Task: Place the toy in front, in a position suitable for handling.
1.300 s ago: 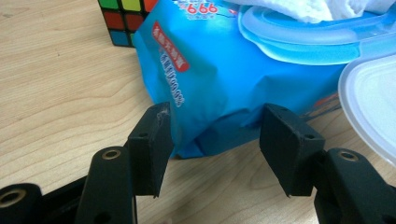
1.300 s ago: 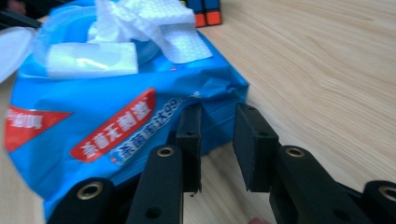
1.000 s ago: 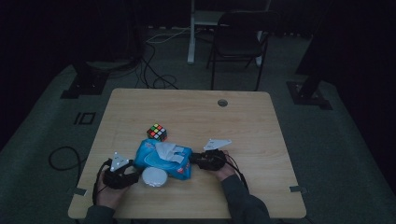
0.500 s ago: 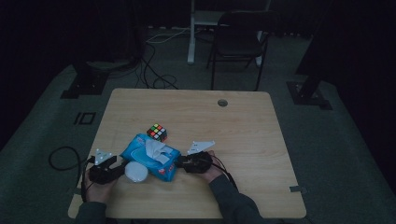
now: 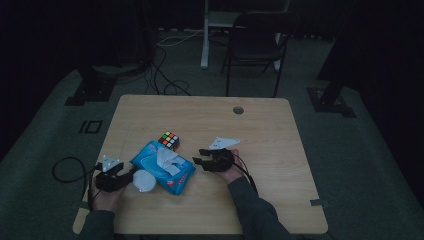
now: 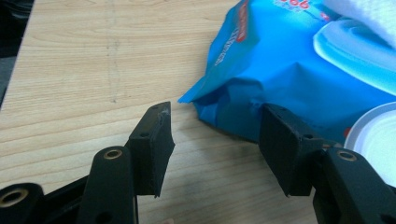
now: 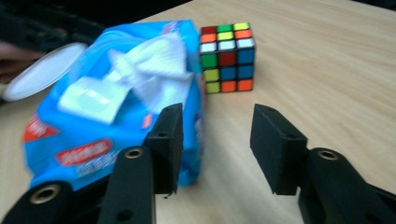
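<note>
**Wipes pack released, both claws open**

The wipes pack (image 5: 163, 167) lies on the counter (image 5: 260, 125), lid open, one wipe (image 5: 165, 157) protruding. It has shifted leftward since a second ago. Your left claw (image 5: 131, 175) and right claw (image 5: 198, 156) both stand wide open, holding nothing. Regrip before pulling. The cube (image 5: 169, 140) sits just behind.

A colourful puzzle cube (image 5: 169, 140) is sitting on the wooden table (image 5: 270, 130), well in from its far edge. A black chair (image 5: 257, 42) is standing beyond the table's far side, with cables (image 5: 165, 75) lying on the floor nearby.
</note>
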The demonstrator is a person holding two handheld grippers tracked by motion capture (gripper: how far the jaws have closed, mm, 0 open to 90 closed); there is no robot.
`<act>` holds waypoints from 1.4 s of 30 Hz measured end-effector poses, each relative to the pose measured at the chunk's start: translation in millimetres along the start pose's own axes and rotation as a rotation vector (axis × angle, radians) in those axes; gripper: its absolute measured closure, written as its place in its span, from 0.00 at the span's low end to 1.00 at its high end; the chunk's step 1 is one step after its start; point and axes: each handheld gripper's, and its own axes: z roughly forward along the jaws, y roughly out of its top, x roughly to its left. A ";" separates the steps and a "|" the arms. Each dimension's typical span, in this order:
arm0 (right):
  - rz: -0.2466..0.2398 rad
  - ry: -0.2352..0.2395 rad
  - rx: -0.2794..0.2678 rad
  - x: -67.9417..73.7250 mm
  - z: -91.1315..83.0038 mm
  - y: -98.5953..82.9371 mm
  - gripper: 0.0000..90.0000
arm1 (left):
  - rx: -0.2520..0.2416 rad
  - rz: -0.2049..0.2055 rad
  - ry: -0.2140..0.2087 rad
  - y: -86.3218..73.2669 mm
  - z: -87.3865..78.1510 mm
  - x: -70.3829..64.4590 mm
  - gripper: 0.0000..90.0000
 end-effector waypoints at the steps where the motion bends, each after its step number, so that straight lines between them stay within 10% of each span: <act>1: 0.006 -0.007 0.004 -1.5 1.8 2.4 0.59 | -0.004 0.000 0.007 -1.1 0.7 -0.2 0.50; 22: 0.011 -0.099 0.028 -8.7 67.6 41.8 0.33 | -0.009 0.031 0.067 -7.0 1.7 -1.5 0.47; 42: -0.062 -0.106 0.142 -2.3 138.0 68.4 0.30 | -0.005 0.029 0.072 -10.1 -0.6 -0.1 0.47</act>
